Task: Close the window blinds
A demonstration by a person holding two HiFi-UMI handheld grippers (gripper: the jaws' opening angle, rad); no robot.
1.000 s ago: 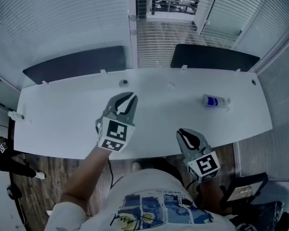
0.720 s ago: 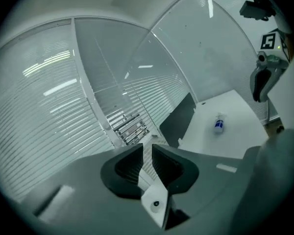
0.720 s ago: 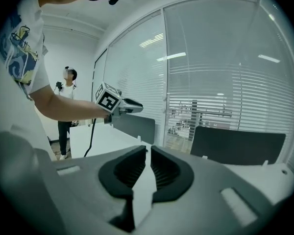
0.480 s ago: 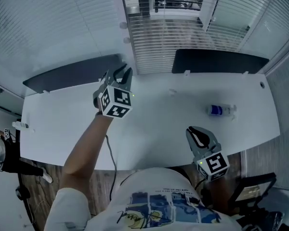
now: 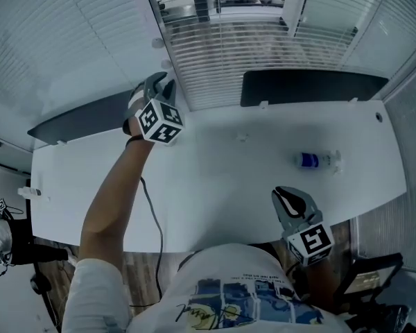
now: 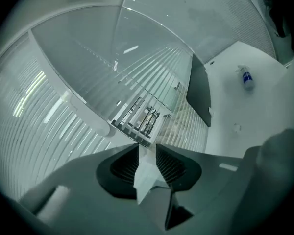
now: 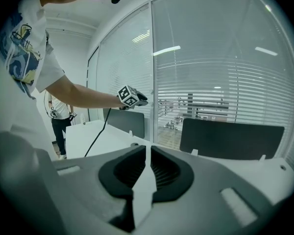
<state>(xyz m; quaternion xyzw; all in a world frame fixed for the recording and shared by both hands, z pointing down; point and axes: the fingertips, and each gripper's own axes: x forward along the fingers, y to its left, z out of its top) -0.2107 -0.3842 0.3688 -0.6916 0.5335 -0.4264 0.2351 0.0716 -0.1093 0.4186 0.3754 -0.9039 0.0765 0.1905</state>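
The slatted window blinds [image 5: 263, 44] hang behind the white table [image 5: 215, 186]; the middle section's slats stand apart and the outside shows through. My left gripper [image 5: 161, 87] is stretched out over the table's far left, close to the window post between two blind sections. In the left gripper view its jaws [image 6: 147, 153] stand apart after just opening, with nothing between them, and the blinds [image 6: 152, 116] lie straight ahead. My right gripper [image 5: 291, 201] hovers at the table's near edge. Its pads [image 7: 148, 153] are together on nothing.
Two dark panels [image 5: 312, 87] [image 5: 76, 120] stand along the table's back edge. A small bottle with a blue label [image 5: 312, 160] lies on the right of the table. A small white knob [image 5: 157, 42] sits on the window post. Another person [image 7: 61, 114] stands at the far left.
The left arm has reached from the middle of the table out to the window post at the back left, rolling as it went. The right gripper shifted slightly right along the near edge.
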